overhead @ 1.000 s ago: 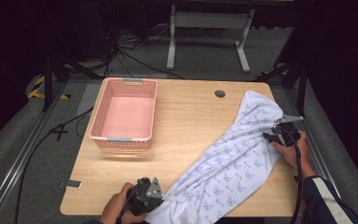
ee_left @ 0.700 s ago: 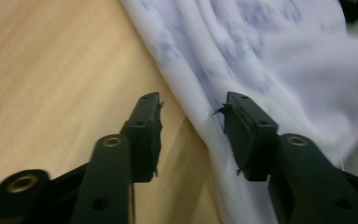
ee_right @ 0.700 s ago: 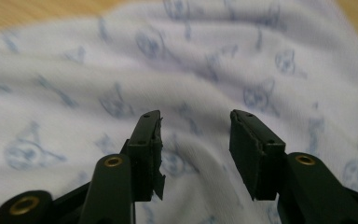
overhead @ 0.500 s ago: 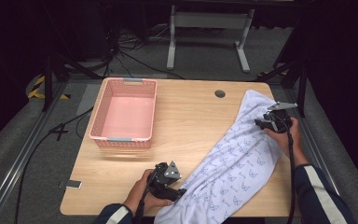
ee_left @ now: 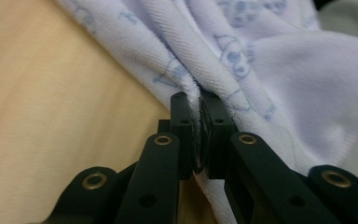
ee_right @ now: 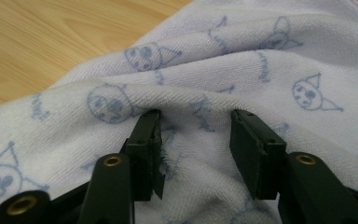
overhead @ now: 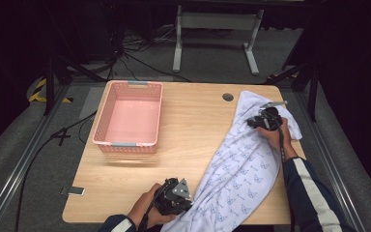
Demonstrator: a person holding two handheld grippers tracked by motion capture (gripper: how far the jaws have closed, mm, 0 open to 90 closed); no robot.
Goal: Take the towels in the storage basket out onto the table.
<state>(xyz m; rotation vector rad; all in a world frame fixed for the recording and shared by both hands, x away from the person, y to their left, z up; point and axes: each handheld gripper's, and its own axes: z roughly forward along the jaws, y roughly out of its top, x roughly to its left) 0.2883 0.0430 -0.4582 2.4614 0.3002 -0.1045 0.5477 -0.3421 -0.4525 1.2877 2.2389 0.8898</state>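
Towel (overhead: 244,171) pinched in left tongs (ee_left: 199,135), between right tongs (ee_right: 193,154)

From my left gripper (overhead: 186,199), the towel (overhead: 241,169) starts right at the jaws and runs away toward my right gripper (overhead: 252,123), which sits on its far end. The basket (overhead: 125,142) stands on the table (overhead: 193,130) beyond and left of my left gripper, well apart from the towel.
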